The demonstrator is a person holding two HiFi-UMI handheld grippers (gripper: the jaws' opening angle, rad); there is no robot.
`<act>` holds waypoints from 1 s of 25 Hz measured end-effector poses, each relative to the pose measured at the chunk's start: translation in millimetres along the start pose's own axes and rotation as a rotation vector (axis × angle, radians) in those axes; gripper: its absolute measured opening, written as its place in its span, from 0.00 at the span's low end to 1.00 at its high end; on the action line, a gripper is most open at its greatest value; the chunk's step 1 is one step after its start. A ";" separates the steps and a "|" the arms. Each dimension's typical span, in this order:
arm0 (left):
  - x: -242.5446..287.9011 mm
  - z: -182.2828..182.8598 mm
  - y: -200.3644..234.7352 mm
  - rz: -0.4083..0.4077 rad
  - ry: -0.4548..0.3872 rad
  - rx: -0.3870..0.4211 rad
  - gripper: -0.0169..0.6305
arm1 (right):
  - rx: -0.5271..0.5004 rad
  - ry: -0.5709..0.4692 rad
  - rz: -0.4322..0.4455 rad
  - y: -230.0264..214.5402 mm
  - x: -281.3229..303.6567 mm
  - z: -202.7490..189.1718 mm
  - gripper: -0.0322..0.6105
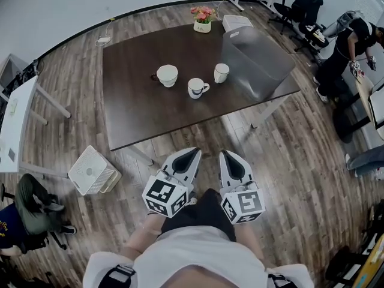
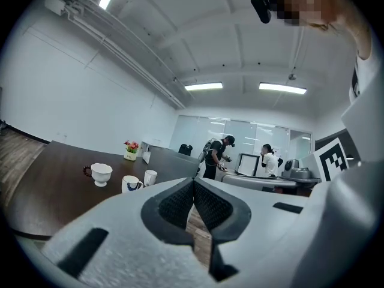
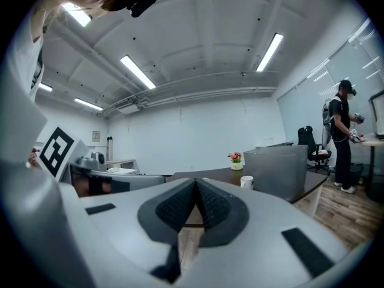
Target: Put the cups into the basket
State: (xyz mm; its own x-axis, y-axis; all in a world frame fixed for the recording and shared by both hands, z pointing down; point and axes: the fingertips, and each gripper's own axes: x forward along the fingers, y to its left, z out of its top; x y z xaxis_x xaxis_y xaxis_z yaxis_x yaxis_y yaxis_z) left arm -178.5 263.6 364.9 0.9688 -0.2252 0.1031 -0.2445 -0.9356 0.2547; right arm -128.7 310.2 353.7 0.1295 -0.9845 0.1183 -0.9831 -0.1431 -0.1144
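Three white cups stand on the dark brown table (image 1: 138,107): a footed cup (image 1: 167,75) at left, a mug with a dark mark (image 1: 196,88) in the middle and a plain cup (image 1: 221,72) at right. A grey translucent basket (image 1: 255,62) sits at the table's right end. My left gripper (image 1: 193,152) and right gripper (image 1: 223,154) hang side by side near my body, well short of the table's near edge, both shut with nothing in them. From the left gripper view the cups (image 2: 101,174) (image 2: 131,184) (image 2: 150,177) appear far ahead; the right gripper view shows one cup (image 3: 246,182) beside the basket (image 3: 279,170).
A small pot of flowers (image 1: 203,18) and a white box (image 1: 236,22) stand at the table's far edge. A white appliance (image 1: 91,171) lies on the wooden floor left of me. People and office chairs are at the right and lower left, and a white desk (image 1: 13,125) at far left.
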 end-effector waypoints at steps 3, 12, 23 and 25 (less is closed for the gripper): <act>3.6 -0.9 7.0 0.002 0.006 -0.005 0.04 | 0.007 0.008 -0.019 -8.4 7.0 -2.4 0.07; 32.5 4.7 43.7 0.059 -0.013 -0.029 0.04 | -0.006 0.043 0.038 -24.2 48.1 -8.4 0.07; 129.4 28.4 119.1 0.118 -0.028 -0.045 0.04 | -0.038 0.047 0.107 -85.2 161.5 10.2 0.07; 150.4 39.6 137.7 0.139 -0.040 -0.050 0.04 | -0.058 0.049 0.120 -100.1 186.4 18.8 0.07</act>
State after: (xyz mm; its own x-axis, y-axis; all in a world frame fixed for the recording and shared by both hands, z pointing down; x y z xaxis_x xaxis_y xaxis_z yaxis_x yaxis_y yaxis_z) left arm -64.9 90.2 377.4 0.9261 -0.3629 0.1027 -0.3769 -0.8804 0.2879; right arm -3.7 139.1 368.7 0.0054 -0.9878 0.1554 -0.9971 -0.0171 -0.0740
